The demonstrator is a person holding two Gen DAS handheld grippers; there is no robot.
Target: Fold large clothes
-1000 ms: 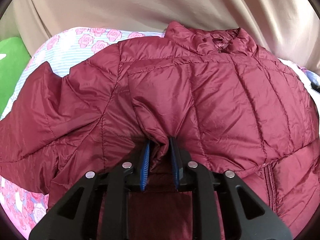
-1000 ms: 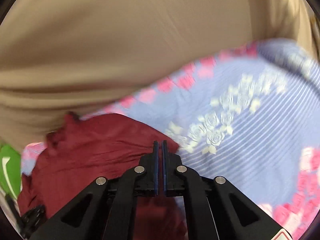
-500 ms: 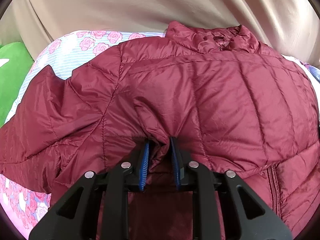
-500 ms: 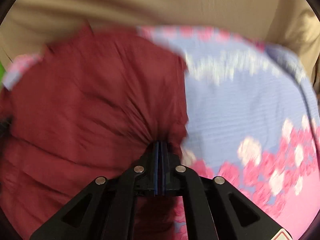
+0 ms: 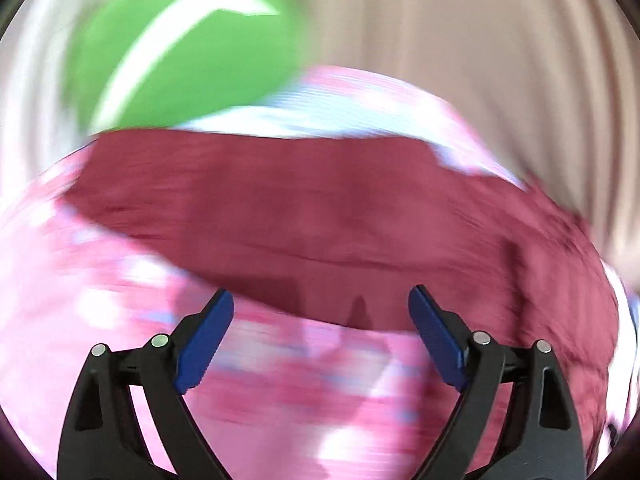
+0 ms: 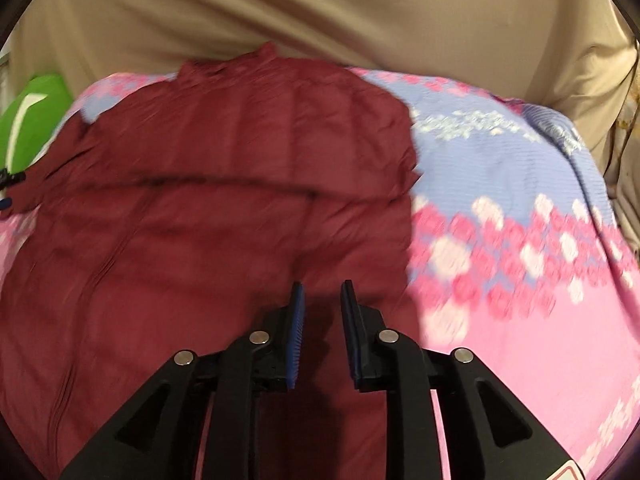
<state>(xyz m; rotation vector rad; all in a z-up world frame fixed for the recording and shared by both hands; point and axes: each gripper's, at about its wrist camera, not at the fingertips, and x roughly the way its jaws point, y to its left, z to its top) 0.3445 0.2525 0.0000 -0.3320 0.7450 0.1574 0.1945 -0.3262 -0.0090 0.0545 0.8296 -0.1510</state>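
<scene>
Maroon quilted puffer jacket [image 6: 208,216], smooth and sheeny, spread flat on a bed under a pink-and-lilac rose-print cover [image 6: 520,208]. Collar visible at the far edge only from the right wrist, alongside beige draped fabric [image 6: 320,8] behind the bed. From the left wrist, heavily blurred: green cushion [image 5: 180,52] large beyond a jacket edge. Left gripper [image 5: 320,320] just sprung wide, released, nothing between the fingers. Right gripper [image 6: 322,308] just parted slightly, fingers free above the jacket.
</scene>
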